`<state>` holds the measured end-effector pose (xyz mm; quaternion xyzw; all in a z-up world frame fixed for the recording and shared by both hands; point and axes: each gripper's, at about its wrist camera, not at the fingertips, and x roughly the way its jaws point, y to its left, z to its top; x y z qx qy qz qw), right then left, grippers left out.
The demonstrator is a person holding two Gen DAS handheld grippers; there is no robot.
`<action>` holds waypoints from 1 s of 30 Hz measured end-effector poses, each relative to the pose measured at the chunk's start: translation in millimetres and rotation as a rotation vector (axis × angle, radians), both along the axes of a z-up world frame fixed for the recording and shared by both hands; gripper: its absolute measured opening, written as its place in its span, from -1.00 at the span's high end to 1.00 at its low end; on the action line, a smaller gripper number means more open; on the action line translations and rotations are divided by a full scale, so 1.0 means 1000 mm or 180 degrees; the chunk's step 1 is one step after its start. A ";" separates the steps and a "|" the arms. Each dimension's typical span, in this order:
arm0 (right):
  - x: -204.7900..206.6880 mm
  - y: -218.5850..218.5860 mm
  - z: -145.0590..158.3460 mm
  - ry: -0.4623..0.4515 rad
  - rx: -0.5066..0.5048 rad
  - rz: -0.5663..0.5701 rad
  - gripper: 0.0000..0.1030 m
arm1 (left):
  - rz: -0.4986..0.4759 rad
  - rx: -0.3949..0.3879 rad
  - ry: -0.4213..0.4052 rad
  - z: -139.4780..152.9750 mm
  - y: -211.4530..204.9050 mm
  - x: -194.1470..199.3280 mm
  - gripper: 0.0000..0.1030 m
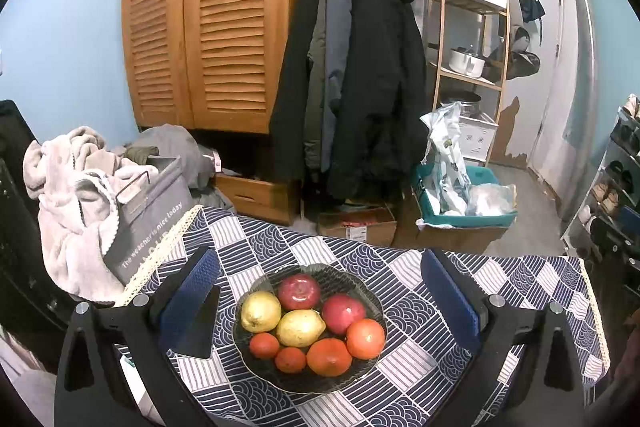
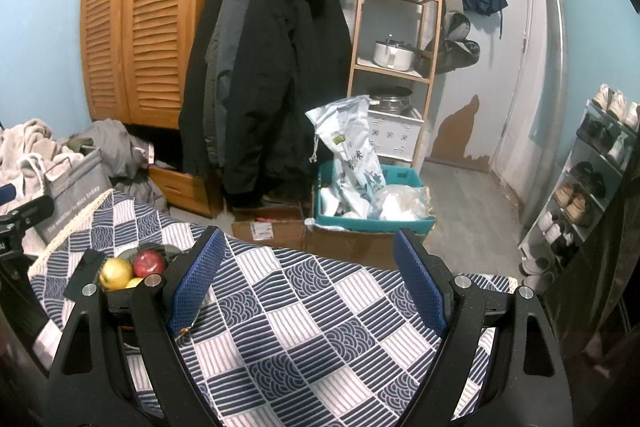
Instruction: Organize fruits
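A dark glass plate (image 1: 362, 281) on the patterned tablecloth holds two red apples (image 1: 299, 291), two yellow lemons (image 1: 300, 327) and several oranges (image 1: 329, 356). My left gripper (image 1: 320, 301) hovers over the plate, open, its blue pads wide on either side of the fruit and touching nothing. In the right wrist view the plate (image 2: 170, 251) sits at the far left, mostly hidden behind the gripper's left finger, with a lemon (image 2: 116, 273) and an apple (image 2: 149, 263) showing. My right gripper (image 2: 310, 281) is open above bare tablecloth to the right of the plate, with nothing between its pads.
The blue and white checked tablecloth (image 1: 500, 287) ends at a lace edge on the left and right. A grey fabric bin (image 1: 152, 215) with pale laundry stands at the table's left. Beyond the far edge are cardboard boxes (image 2: 268, 227), a teal crate (image 2: 404, 219) and hanging coats (image 2: 272, 79).
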<state>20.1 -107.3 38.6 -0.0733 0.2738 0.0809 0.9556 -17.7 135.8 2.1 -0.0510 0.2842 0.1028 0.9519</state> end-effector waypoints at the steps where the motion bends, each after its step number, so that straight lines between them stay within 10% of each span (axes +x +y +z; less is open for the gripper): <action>1: 0.000 0.000 0.000 -0.0001 0.0000 0.0000 -0.64 | 0.0010 0.0008 0.0000 0.001 0.000 0.000 -0.98; 30: 0.000 -0.003 0.001 -0.0003 0.0004 -0.0005 -0.64 | 0.0184 0.0009 -0.0008 0.008 0.002 -0.001 -0.98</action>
